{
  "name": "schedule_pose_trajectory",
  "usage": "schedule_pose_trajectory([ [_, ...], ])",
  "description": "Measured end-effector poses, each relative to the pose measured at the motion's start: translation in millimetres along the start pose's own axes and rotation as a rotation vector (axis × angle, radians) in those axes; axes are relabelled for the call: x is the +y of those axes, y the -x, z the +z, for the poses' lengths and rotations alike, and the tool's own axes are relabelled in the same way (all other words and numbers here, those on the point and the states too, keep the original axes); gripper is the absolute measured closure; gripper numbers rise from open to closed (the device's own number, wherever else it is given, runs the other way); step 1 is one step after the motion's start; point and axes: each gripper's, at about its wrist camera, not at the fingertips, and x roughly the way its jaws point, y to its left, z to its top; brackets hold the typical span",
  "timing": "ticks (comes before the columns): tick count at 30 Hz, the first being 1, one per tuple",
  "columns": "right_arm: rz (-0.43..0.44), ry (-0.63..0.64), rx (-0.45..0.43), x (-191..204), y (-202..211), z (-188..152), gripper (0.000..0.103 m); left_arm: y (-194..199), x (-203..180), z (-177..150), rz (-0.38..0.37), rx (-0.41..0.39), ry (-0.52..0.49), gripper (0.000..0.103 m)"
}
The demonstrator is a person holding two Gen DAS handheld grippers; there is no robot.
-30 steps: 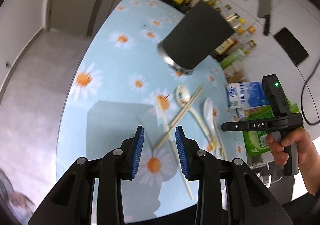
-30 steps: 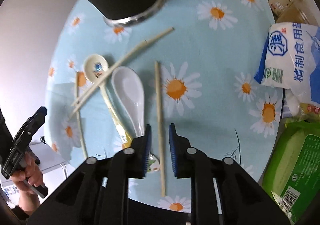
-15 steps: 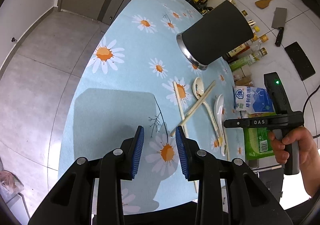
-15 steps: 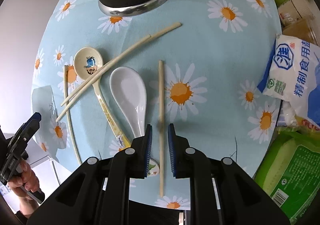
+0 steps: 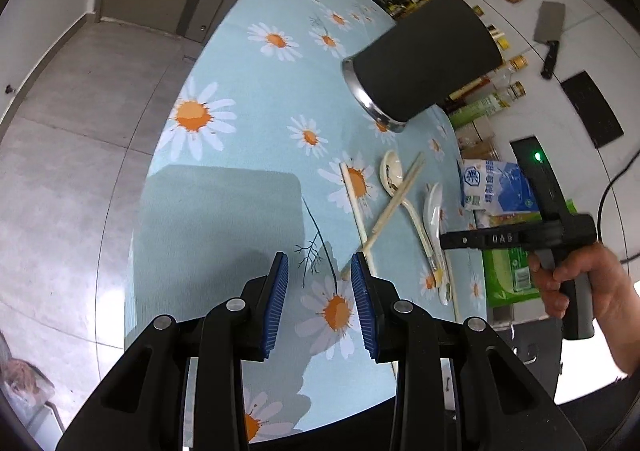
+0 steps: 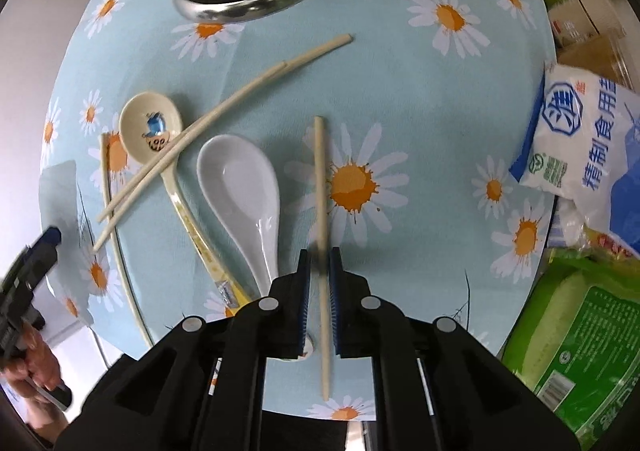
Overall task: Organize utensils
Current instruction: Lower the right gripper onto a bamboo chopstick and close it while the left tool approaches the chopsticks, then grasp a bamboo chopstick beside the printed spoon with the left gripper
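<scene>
On a table (image 6: 400,51) under a daisy-print cloth, the right gripper (image 6: 319,263) points down with its jaws closing around a single pale chopstick (image 6: 320,179), which lies between the pads beside a white spoon (image 6: 240,187). Left of that spoon lie a cream spoon (image 6: 152,127) and two crossed chopsticks (image 6: 224,107). Beyond them stands a black holder (image 5: 428,55) with one stick poking from its top. The left gripper (image 5: 320,271) hovers half open, empty, short of the spoons.
</scene>
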Motion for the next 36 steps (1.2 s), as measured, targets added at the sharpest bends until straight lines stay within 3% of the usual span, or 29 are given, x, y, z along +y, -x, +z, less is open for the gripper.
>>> schedule_pose_trajectory([
  [6,-0.008,-0.002,-0.005,6,-1,1,0.097,0,-9,3,0.0,0.0,-0.029,0.072],
  [12,0.079,-0.013,-0.03,-18,5,-1,0.097,-5,-22,1,0.009,0.011,-0.022,0.072],
  [15,0.125,-0.008,-0.054,-31,11,-5,0.097,-8,-32,-1,0.045,0.017,-0.022,0.072],
  [21,0.191,0.028,-0.183,-53,42,-22,0.097,-12,-57,-9,0.154,0.022,-0.025,0.072],
  [25,0.31,0.016,-0.261,-68,63,-32,0.097,-14,-75,-16,0.219,0.036,-0.037,0.072],
  [33,0.463,0.025,-0.309,-90,65,-52,0.097,-22,-106,-16,0.384,0.067,-0.138,0.072],
  [36,0.518,0.028,-0.313,-98,65,-62,0.097,-31,-118,-9,0.351,0.118,-0.183,0.072],
])
